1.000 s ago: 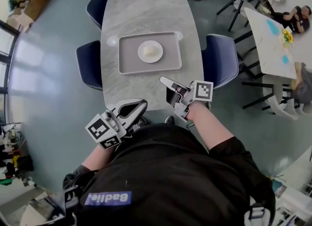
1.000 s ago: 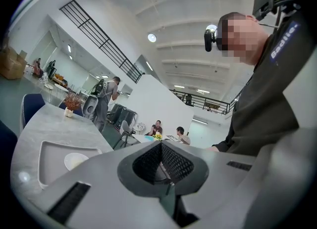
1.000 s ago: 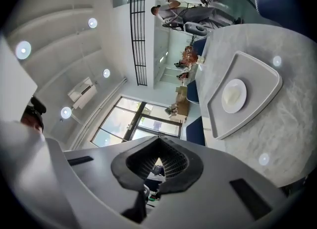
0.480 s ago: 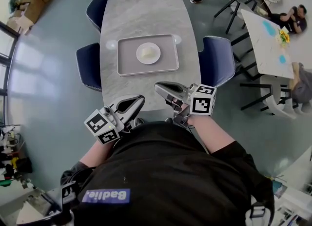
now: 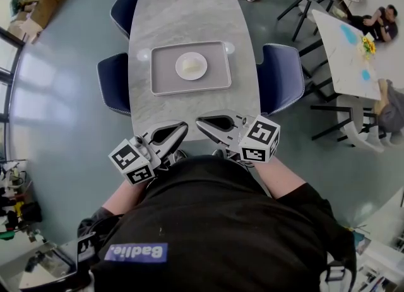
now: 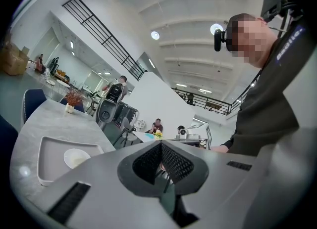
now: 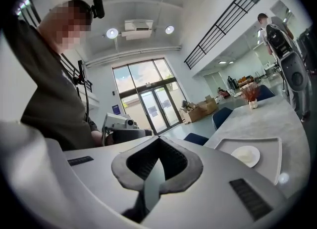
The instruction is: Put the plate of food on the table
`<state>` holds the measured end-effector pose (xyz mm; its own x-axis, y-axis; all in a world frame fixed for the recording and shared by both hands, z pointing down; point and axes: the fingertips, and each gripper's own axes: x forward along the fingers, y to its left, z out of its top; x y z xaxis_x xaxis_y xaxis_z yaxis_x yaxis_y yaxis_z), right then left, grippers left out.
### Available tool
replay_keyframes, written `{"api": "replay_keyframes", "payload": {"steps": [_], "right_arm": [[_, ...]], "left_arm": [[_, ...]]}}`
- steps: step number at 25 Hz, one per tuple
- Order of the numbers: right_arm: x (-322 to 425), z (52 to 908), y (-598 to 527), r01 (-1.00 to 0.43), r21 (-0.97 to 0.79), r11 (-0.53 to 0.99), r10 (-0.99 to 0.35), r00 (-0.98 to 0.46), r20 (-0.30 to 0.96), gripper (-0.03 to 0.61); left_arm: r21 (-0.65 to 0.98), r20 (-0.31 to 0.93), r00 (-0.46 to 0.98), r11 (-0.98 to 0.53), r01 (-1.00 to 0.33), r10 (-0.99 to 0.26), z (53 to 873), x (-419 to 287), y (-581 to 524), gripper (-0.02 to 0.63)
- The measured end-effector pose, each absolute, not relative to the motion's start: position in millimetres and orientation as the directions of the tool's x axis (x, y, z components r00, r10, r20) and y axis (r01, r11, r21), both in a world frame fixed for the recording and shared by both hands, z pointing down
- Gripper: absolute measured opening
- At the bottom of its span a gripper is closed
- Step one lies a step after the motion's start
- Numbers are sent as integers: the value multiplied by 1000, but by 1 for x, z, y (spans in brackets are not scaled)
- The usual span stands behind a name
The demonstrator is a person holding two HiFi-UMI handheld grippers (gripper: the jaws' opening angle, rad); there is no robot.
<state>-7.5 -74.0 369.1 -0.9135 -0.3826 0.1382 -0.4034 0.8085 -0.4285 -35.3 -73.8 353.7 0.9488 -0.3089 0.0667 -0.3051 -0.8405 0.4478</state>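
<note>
Prob. canteen or lobby: marble table [image 5: 189, 19], blue chairs [image 5: 282, 76], mezzanine railing [image 6: 101, 34], glass entry doors [image 7: 148, 99]

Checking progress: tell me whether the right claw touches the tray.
Apart. The head view shows bare tabletop between the right claw and the tray.

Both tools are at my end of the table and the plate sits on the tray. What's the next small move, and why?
Probably open the right tool and carry it forward toward the plate. It and the left tool are shut and empty at the near edge of the table, while the plate of food rests in the tray farther along, untouched.
</note>
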Motion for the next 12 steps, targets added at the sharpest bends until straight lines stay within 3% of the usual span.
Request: {"api": "replay_keyframes", "payload": {"steps": [12], "right_arm": [[-22, 369, -68, -416, -288, 863, -376, -908, 183, 11]], "left_arm": [[461, 80, 948, -832, -310, -309, 359, -40, -73, 6]]}}
